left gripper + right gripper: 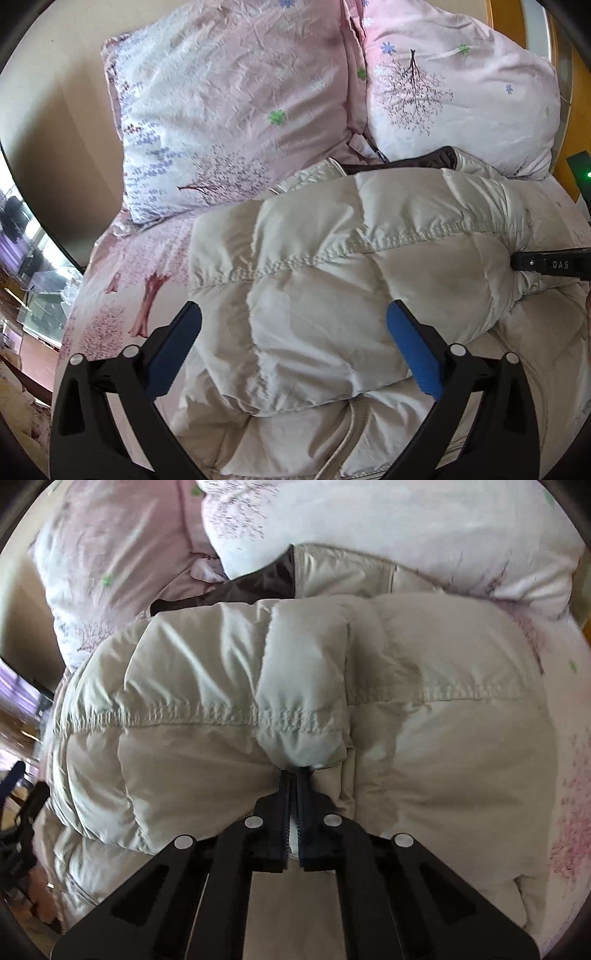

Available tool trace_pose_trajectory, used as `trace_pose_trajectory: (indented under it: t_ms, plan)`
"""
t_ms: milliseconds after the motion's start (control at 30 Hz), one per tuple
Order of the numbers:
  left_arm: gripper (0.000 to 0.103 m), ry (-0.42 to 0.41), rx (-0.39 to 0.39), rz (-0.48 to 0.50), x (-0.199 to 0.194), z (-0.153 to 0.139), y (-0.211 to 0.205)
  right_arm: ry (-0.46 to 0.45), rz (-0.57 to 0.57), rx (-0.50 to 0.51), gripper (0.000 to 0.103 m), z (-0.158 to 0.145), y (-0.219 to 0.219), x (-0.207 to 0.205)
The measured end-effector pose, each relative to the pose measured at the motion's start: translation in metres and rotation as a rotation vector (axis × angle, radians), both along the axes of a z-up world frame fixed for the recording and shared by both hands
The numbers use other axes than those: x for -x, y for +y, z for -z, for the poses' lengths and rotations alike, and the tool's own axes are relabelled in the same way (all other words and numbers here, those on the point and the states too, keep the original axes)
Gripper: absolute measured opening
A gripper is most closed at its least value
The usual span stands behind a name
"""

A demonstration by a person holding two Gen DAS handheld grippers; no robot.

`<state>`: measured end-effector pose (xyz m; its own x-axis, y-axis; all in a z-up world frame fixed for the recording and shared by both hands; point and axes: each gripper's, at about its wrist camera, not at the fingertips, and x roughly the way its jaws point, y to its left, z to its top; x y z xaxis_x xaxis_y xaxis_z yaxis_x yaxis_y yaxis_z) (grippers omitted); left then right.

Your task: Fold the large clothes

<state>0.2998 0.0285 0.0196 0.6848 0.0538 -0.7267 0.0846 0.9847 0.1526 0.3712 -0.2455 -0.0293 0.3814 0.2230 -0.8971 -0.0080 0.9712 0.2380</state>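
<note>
Right wrist view: your right tongs clenched on a fold of the cream puffer jacket, which lies on the bed below two pillows; left tongs spread wide above it.

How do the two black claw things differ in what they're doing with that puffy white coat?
The left gripper has its jaws spread wide above the puffy coat, holding nothing; the right gripper has its jaws shut, pinching a fold of the coat. The left one's blue pads are plainly visible; the right one's are pressed together. Both are black, point downward, and hang over the same coat on the floral bed.
</note>
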Motion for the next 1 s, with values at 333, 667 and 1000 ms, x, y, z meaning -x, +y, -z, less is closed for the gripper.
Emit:
trace_pose_trajectory:
  t_ms: [333,667,1000]
  plan:
    - [0.101,-0.047,-0.017,-0.025,0.034,-0.017,0.027,-0.101,0.016,-0.073,0.042,-0.046,-0.021,0.051]
    - [0.101,0.067,0.133,-0.039,0.097,-0.006,0.103,-0.136,0.01,-0.18,0.075,-0.065,-0.091,0.147]
    - [0.101,0.109,0.335,-0.08,0.165,0.022,0.177,-0.061,0.207,-0.277,0.075,-0.026,-0.183,0.23]
